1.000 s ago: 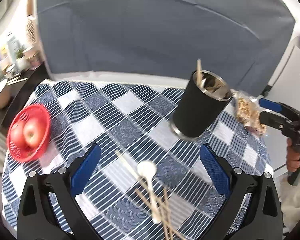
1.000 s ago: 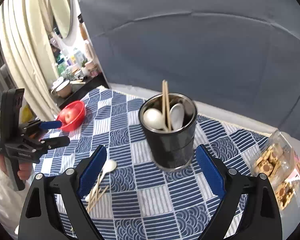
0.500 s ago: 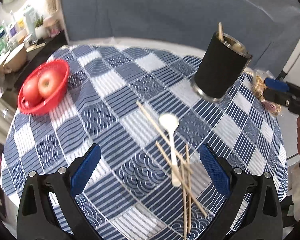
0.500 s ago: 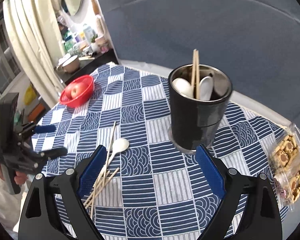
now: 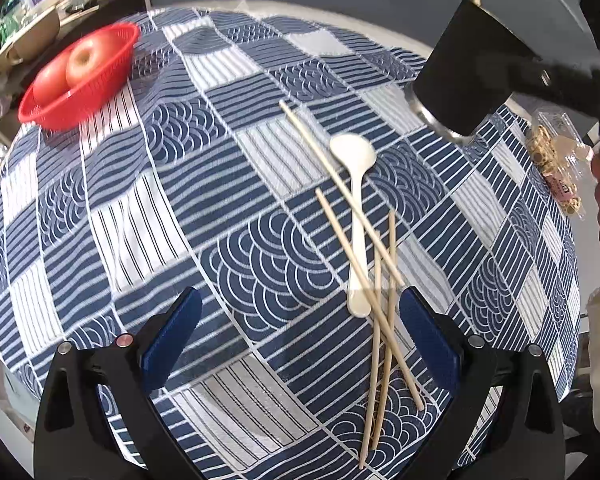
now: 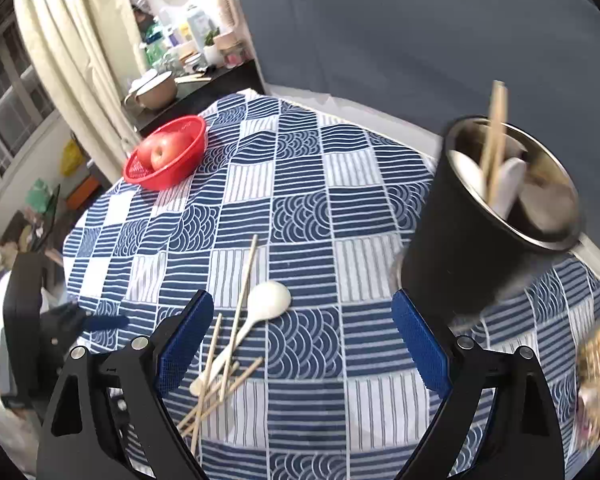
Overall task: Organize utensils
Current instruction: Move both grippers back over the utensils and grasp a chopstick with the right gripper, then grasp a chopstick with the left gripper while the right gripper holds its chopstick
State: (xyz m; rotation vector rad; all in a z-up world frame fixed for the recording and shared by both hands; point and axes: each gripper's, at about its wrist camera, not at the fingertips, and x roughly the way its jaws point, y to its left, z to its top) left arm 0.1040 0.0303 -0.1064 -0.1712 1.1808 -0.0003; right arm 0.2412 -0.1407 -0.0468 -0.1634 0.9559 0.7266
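Observation:
A white spoon and several wooden chopsticks lie crossed on the blue checked tablecloth. My left gripper is open and empty, hovering just short of the spoon's handle end. The black utensil cup stands at the far right. In the right wrist view the cup holds two white spoons and chopsticks; the loose spoon and chopsticks lie left of centre. My right gripper is open and empty above the cloth between them.
A red basket with apples sits at the table's far left, also in the right wrist view. A clear pack of biscuits lies at the right edge. A cluttered side counter stands beyond the table.
Both grippers have moved nearer and lower over the table. The loose spoon and chopsticks now lie closer to both. The cup has shifted to the right edge of both views.

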